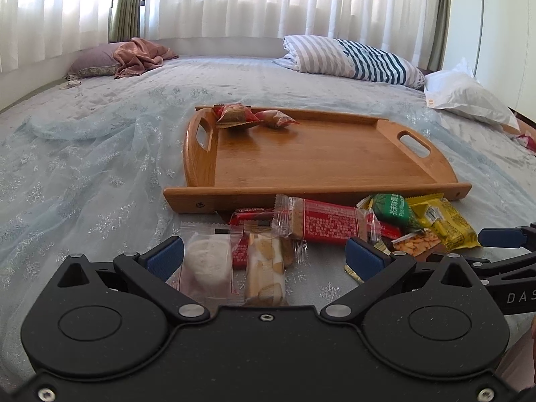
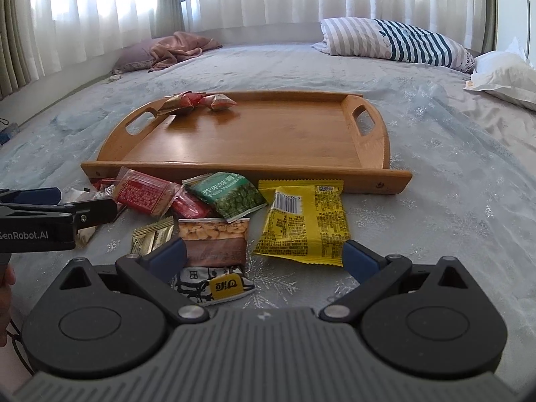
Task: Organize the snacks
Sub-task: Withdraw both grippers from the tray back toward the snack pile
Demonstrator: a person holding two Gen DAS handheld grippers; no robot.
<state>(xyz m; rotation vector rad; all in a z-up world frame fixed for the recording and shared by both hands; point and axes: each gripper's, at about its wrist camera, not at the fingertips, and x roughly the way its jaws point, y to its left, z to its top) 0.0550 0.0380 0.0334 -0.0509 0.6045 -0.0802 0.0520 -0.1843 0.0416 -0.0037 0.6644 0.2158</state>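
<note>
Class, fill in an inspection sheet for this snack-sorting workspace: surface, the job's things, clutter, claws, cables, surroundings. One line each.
Surface: bed under a pale blue snowflake cover, rumpled at the left.
Job's things: wooden tray holds only a few red-wrapped snacks in its far left corner; loose snack pile on the cover before the tray's near rim, including yellow packet, green pea packet, red bar.
Clutter: white plastic bag at right.
Claws: left claw open over two clear-wrapped pastries; right claw open over the peanut packet. Neither grips anything.
Cables: nothing seen.
Surroundings: striped pillow, pink cloth, white curtains.
</note>
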